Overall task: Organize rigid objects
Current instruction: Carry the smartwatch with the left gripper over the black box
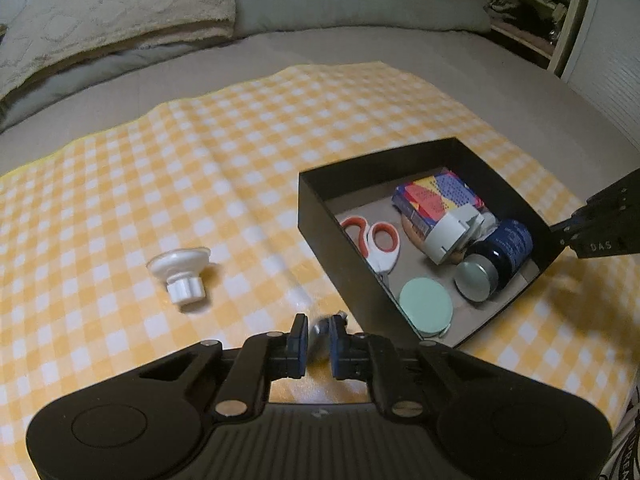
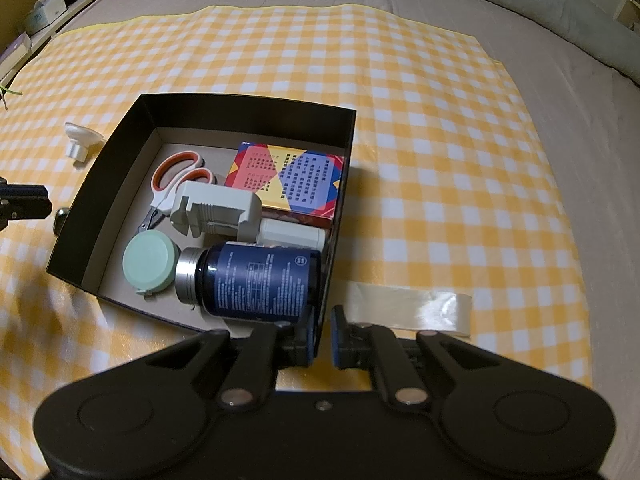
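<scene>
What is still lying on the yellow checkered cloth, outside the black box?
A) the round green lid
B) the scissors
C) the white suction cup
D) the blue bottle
C: the white suction cup lies on the checkered cloth, left of the black box; the others are inside.

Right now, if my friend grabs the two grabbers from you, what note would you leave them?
Left gripper: fingers shut on a small silvery object, just beside the black box.
Right gripper: shut on the box's near wall, steadying it.
Done, in the box: scissors, colourful carton, grey holder, green round case, blue bottle.
Left: drop the silvery object in, then fetch the white suction knob from the checked cloth.
</scene>
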A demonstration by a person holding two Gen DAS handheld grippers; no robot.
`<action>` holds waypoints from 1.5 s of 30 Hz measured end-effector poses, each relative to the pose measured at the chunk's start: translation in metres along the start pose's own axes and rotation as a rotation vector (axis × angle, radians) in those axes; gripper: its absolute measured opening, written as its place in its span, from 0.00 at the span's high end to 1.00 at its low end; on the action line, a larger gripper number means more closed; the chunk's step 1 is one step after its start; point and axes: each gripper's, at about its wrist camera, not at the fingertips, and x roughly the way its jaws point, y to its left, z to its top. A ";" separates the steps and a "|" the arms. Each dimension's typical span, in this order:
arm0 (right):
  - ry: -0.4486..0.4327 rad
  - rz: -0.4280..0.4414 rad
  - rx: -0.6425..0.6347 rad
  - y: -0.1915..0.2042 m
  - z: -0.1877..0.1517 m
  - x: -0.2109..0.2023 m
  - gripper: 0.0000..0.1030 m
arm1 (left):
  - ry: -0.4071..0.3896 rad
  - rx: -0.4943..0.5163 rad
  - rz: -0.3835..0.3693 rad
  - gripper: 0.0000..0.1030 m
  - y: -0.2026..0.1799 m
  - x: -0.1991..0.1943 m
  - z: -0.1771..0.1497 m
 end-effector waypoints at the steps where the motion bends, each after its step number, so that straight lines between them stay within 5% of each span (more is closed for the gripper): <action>1: 0.000 0.000 -0.001 0.000 0.000 0.000 0.93 | 0.011 -0.006 -0.005 0.87 0.000 0.002 -0.001; 6: 0.001 0.000 0.000 0.000 0.000 0.000 0.91 | 0.036 -0.006 0.006 0.67 0.003 0.012 -0.008; 11: 0.000 -0.001 -0.002 0.000 0.000 0.000 0.91 | 0.002 0.154 0.025 0.50 -0.005 0.024 -0.017; 29: 0.004 0.016 0.012 -0.004 0.000 -0.001 0.89 | -0.002 0.312 -0.027 0.50 -0.003 0.067 -0.010; 45: 0.008 0.022 0.020 -0.005 0.001 0.001 0.87 | -0.001 0.169 0.002 0.54 0.010 0.046 -0.004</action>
